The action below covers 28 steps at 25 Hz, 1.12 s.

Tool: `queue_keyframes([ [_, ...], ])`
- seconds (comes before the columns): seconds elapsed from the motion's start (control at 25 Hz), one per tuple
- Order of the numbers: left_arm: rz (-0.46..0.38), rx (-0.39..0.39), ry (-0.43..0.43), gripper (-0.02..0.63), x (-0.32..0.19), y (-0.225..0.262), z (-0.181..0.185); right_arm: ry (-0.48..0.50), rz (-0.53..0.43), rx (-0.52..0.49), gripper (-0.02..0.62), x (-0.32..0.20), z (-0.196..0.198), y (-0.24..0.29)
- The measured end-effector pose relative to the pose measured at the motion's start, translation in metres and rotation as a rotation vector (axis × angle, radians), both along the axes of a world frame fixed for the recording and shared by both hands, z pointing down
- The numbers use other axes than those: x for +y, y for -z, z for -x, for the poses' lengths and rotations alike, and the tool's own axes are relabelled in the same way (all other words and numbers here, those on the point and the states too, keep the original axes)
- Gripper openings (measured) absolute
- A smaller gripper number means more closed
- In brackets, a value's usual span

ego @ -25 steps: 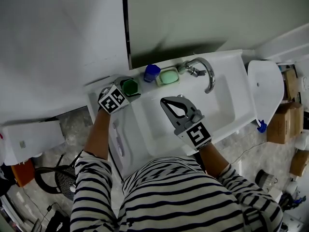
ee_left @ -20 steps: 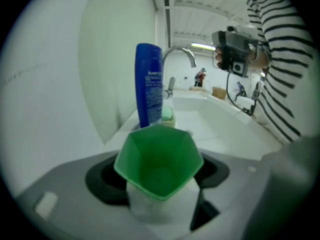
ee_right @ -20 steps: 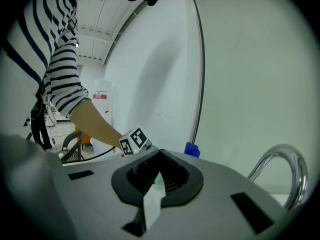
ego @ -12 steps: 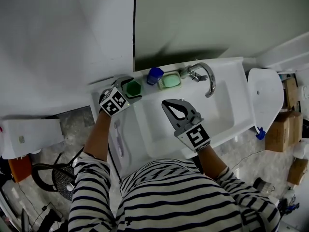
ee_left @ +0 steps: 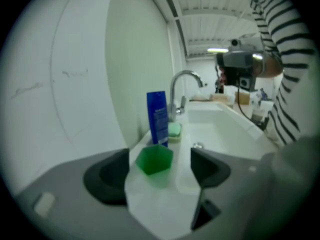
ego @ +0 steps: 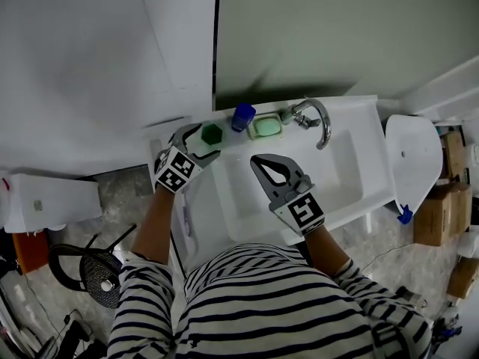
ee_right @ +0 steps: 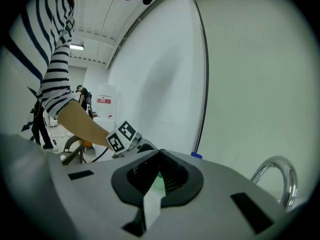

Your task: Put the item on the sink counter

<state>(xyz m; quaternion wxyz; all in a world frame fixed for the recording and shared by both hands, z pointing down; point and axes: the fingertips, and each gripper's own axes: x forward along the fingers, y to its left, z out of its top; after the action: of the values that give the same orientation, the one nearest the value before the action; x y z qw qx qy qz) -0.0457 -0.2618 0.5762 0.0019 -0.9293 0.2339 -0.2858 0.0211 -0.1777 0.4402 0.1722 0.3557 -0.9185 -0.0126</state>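
Left tongs (ego: 198, 142) have just been opening, wide around the green cup (ee_left: 154, 159), evidently released upright on the tabletop (ee_left: 155, 204) (right tongs (ego: 269, 167) closed, empty).

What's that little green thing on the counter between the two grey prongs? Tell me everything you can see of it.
It is a small green cup, seemingly translucent plastic, with an angular, faceted rim and an open top. It stands upright on the white sink counter, near the wall and next to a blue bottle. The jaws of the left gripper have just been opening and stand on either side of the cup without touching it.
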Motion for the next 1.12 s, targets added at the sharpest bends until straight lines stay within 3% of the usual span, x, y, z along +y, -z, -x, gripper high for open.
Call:
queue_keyframes([
  [0.28,-0.03,0.108,0.072,0.372,0.031,0.038,0.006,0.021,-0.028,-0.019,0.008,0.021,-0.001,0.016],
  [0.44,-0.06,0.133,0.102,0.371,0.05,0.056,0.008,0.032,-0.039,-0.029,0.008,0.036,-0.002,0.023],
  [0.6,-0.054,0.153,0.192,0.369,0.067,0.065,0.02,0.04,-0.029,-0.032,0.008,0.052,-0.003,0.022],
  [0.84,0.003,0.115,0.325,0.251,0.088,0.055,0.039,0.065,-0.005,-0.041,0.008,0.068,-0.004,0.019],
  [0.96,0.048,0.11,0.411,0.222,0.094,0.044,0.049,0.083,0.012,-0.052,0.008,0.07,-0.006,0.014],
  [1.12,0.088,0.054,0.52,0.15,0.101,0.031,0.063,0.126,0.027,-0.065,0.008,0.07,-0.008,0.013],
])
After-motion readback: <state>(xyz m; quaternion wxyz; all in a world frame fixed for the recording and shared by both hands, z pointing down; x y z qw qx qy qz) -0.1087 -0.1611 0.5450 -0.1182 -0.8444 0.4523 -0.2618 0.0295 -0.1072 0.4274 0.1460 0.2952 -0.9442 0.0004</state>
